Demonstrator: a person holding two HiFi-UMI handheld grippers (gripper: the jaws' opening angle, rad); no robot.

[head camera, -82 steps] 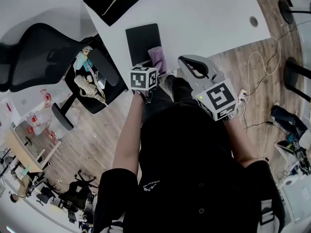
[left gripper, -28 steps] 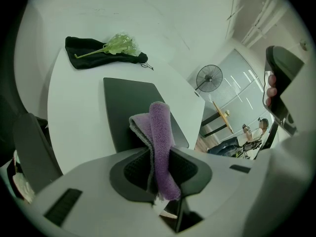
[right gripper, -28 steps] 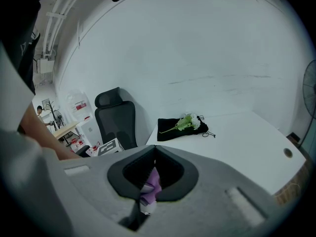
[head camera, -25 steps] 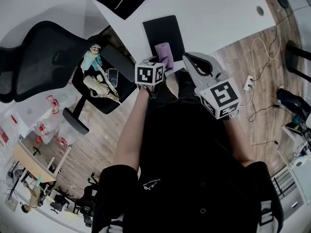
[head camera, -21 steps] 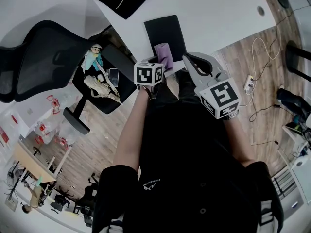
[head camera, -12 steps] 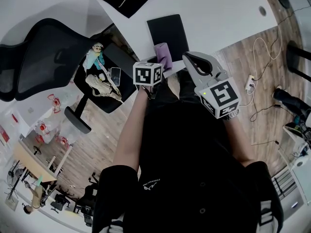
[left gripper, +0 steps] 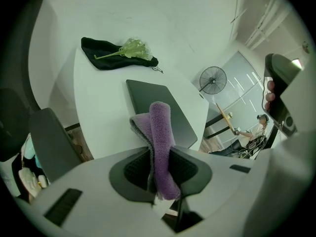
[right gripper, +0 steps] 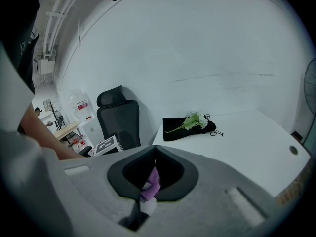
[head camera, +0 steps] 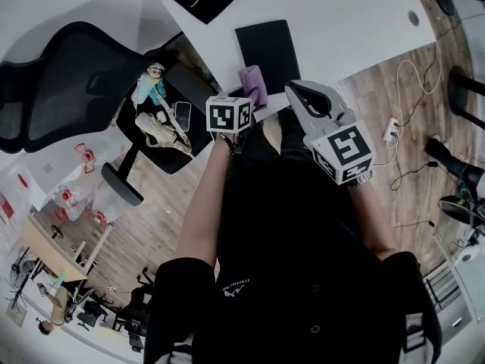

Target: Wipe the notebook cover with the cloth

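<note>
Head view: I log the notebook flat on the white table, with the purple cloth at its near end.
Left gripper view: my left gripper has its jaws clamped on the cloth (folded, upright).
Right gripper view: my right gripper has its jaws together, gripping nothing.

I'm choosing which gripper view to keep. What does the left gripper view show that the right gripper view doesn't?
Only left: the notebook and a fan. Only right: a marker cube and the table's cable hole. Both: the white table and the flower on black fabric.
</note>
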